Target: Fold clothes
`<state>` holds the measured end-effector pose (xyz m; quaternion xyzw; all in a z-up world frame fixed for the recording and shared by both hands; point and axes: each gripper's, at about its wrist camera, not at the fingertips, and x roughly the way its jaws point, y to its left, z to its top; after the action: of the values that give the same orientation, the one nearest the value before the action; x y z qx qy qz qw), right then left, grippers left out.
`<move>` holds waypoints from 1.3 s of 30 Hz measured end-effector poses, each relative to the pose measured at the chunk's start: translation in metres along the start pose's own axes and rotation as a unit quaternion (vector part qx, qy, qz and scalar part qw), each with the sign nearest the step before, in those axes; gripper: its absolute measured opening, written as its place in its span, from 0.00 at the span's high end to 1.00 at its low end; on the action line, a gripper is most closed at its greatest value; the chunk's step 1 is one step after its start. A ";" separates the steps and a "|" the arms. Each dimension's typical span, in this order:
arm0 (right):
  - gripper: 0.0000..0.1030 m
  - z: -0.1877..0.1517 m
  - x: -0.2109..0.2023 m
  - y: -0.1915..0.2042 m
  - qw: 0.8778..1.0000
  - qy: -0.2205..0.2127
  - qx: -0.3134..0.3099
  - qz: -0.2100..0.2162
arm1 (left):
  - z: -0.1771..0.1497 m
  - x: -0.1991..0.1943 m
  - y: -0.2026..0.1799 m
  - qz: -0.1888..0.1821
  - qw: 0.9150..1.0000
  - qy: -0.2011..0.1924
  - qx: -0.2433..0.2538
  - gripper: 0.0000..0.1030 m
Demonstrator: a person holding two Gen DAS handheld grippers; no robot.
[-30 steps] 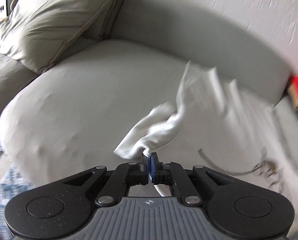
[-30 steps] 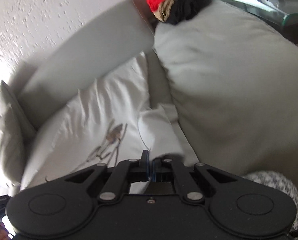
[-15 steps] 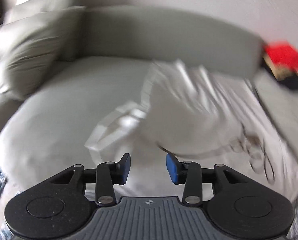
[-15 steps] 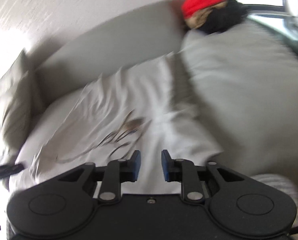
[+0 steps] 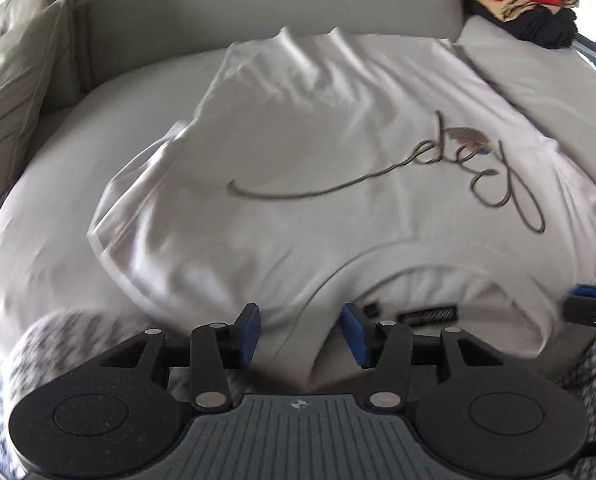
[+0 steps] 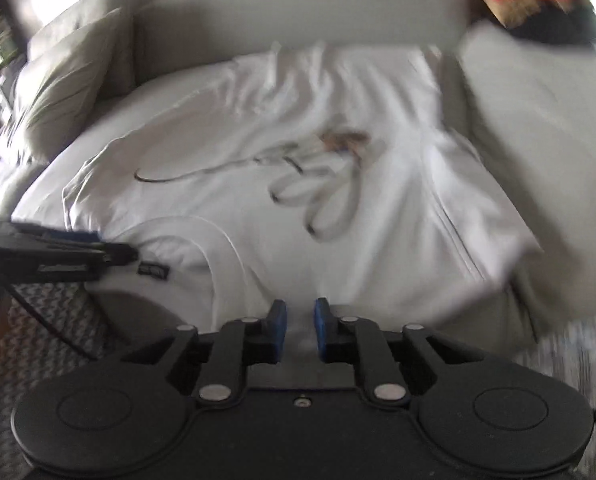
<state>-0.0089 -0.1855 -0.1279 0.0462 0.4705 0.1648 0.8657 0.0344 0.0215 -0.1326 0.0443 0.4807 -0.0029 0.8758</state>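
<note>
On the left end of the grey sofa (image 5: 78, 148) leans a cushion (image 5: 14, 80). Next comes the white T-shirt (image 5: 318, 152), spread flat on the seat with its collar near the front edge. Over the collar, the left gripper (image 5: 301, 332) is opening, pads off the cloth. Beside it, the right gripper (image 6: 300, 326) is closing with nothing pinched. Far right sits a pile of clothes (image 5: 526, 0).
</note>
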 end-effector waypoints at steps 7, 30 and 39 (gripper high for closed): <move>0.60 -0.007 -0.046 -0.104 0.952 -0.111 0.276 0.071 | 0.014 -0.023 -0.022 -0.056 0.997 -0.053 0.007 0.57; 0.70 -0.023 0.049 -0.196 0.723 -0.284 0.591 0.216 | 0.027 0.013 -0.086 -0.087 0.995 -0.016 0.053 0.45; 0.70 0.004 -0.036 -0.193 0.847 -0.227 0.473 0.088 | 0.026 0.013 -0.087 -0.087 0.995 -0.018 0.052 0.45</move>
<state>0.0232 -0.3784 -0.1421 0.5274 0.2756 -0.0169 0.8035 0.0594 -0.0666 -0.1363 0.0473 0.4658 -0.1048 0.8774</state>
